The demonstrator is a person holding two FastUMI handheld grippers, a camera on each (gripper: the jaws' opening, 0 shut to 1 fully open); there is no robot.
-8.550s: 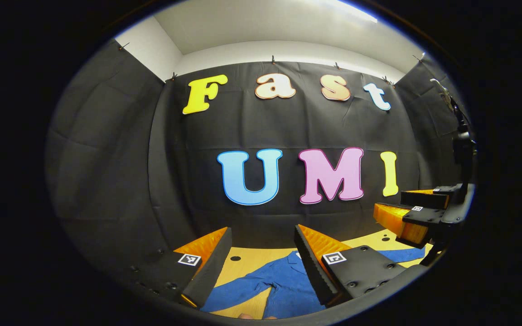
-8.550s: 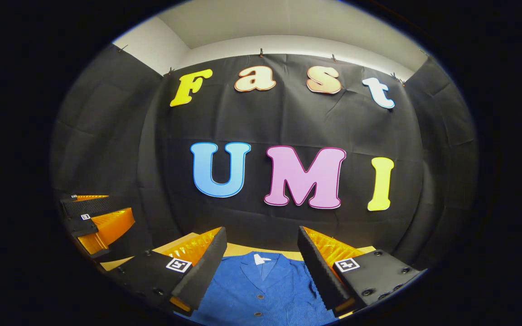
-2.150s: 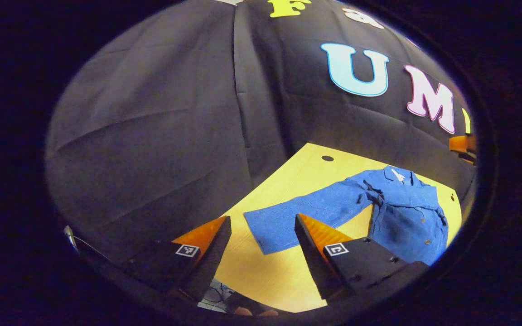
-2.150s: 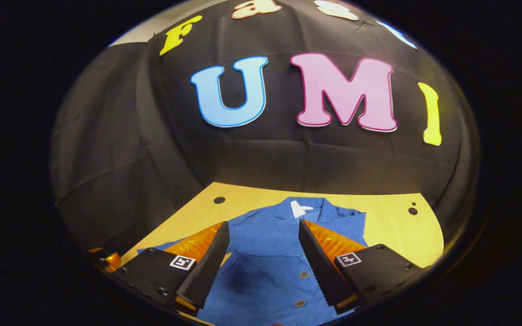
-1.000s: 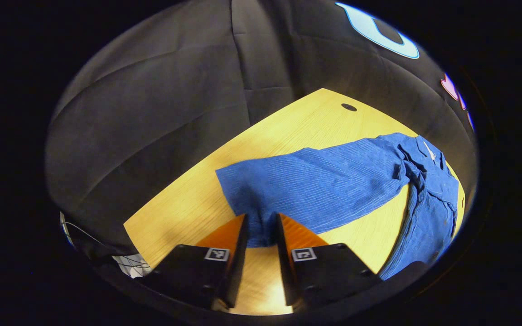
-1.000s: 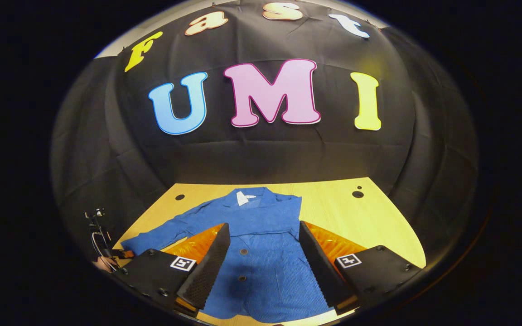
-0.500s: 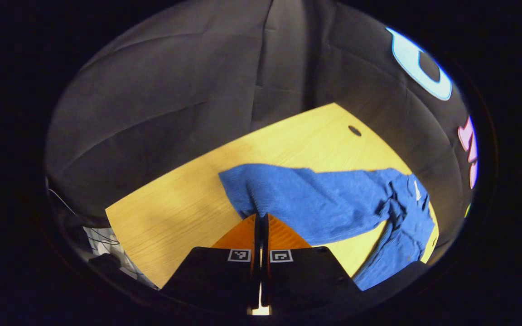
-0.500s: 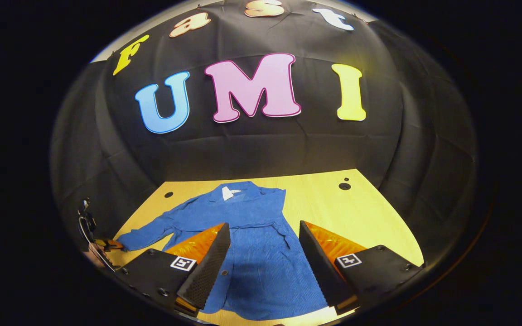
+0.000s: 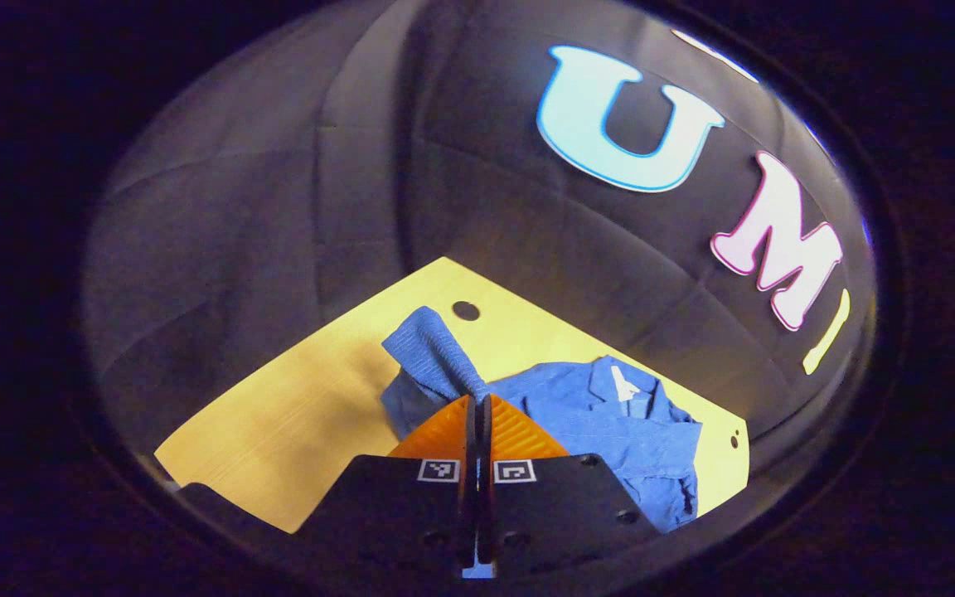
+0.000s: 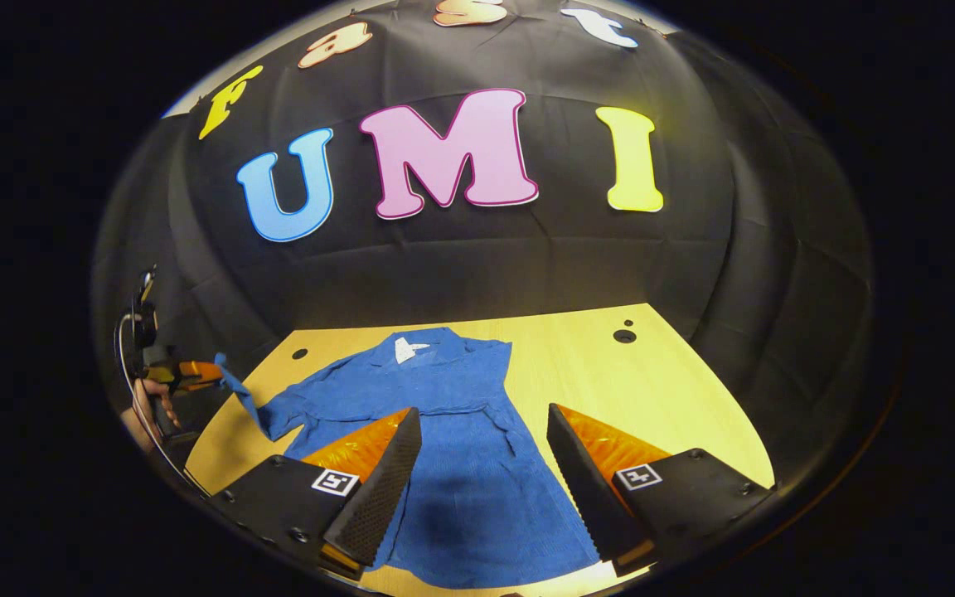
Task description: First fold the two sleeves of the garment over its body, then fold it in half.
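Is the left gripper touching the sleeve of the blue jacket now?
Touching. In the left gripper view, the left gripper is closed on the sleeve, which rises from its fingertips; the right gripper view shows the sleeve lifted off the table.

bench [image 10: 676,398]: pale wood, round holes near far corners | booth wall [image 10: 486,265]: black cloth, creased, behind bench

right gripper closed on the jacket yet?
No: in the right gripper view the right gripper stands open above the blue jacket, its fingers spread wide apart with cloth showing between them.
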